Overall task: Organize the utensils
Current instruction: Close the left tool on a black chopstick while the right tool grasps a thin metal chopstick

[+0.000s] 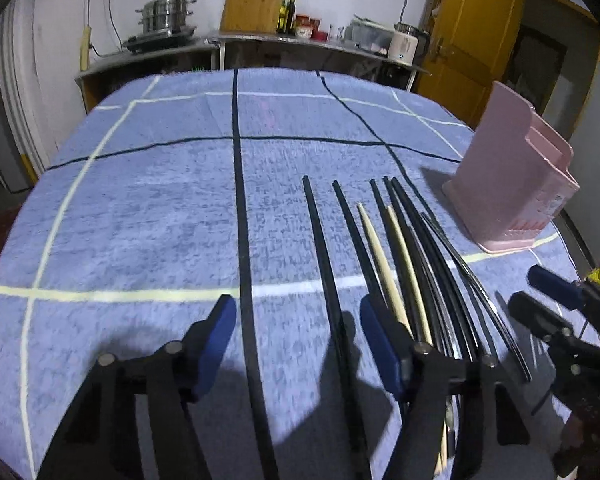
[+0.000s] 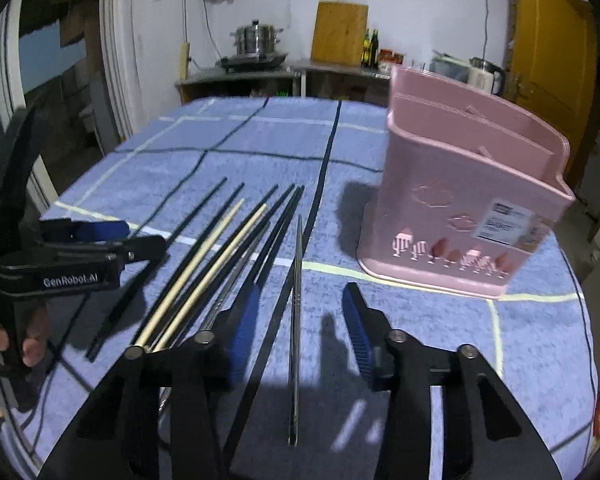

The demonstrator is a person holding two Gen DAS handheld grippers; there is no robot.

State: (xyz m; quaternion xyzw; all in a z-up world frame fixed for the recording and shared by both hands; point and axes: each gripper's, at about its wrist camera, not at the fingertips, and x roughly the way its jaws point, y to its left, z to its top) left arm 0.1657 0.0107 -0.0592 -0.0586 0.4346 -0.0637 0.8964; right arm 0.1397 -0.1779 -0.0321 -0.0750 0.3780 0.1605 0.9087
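I see all the chopsticks point(image 2: 220, 264) lying on the table point(image 1: 140, 200), none yet in the pink holder point(image 2: 460, 208) nearby, so nothing is sorted. My left hand-held gripper point(image 1: 296, 344) and right hand-held gripper point(image 2: 300, 332) are both open and hold nothing.

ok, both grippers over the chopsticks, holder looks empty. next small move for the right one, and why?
Probably lower the right hand-held gripper and close on the metal chopstick lying alone between its open jaws. Nothing is held yet, and that chopstick lies nearest the pink holder, apart from the bunched black and wooden ones.
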